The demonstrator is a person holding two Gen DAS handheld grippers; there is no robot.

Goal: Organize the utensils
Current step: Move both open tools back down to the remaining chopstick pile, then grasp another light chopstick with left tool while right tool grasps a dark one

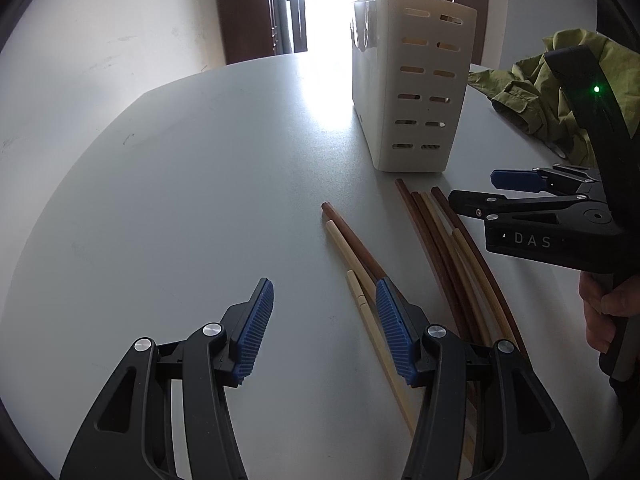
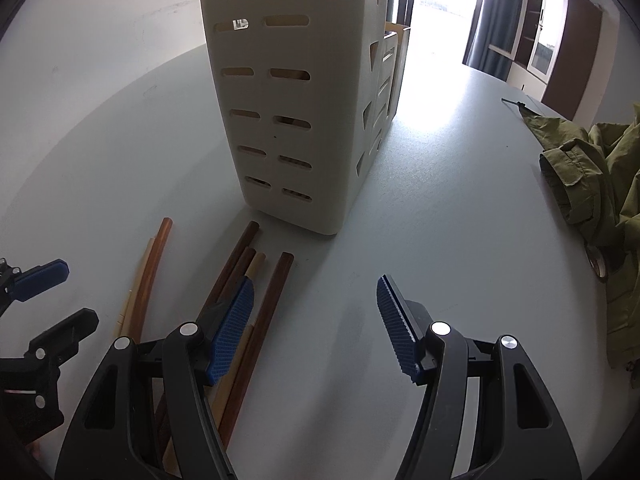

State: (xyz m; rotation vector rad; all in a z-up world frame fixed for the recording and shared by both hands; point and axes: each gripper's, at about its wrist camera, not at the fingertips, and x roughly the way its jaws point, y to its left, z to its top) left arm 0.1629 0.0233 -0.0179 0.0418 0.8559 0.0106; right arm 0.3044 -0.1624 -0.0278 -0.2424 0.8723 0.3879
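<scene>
Several brown and cream chopsticks [image 1: 444, 248] lie on the grey table [image 1: 200, 200], in two loose groups, in front of a cream slotted utensil holder [image 1: 412, 92]. My left gripper [image 1: 324, 328] is open and empty, low over the table, its right finger over the left group of chopsticks [image 1: 352, 252]. My right gripper [image 2: 316, 328] is open and empty, its left finger over the right group [image 2: 256, 304]; it also shows in the left wrist view [image 1: 476, 192]. The holder [image 2: 296, 92] stands just beyond, with sticks inside.
A crumpled olive-green garment [image 1: 560, 92] lies at the table's right side, also in the right wrist view [image 2: 600, 184]. Brown cabinets [image 2: 560, 40] and a bright doorway stand behind the table. The left gripper shows at the left edge of the right wrist view [image 2: 40, 304].
</scene>
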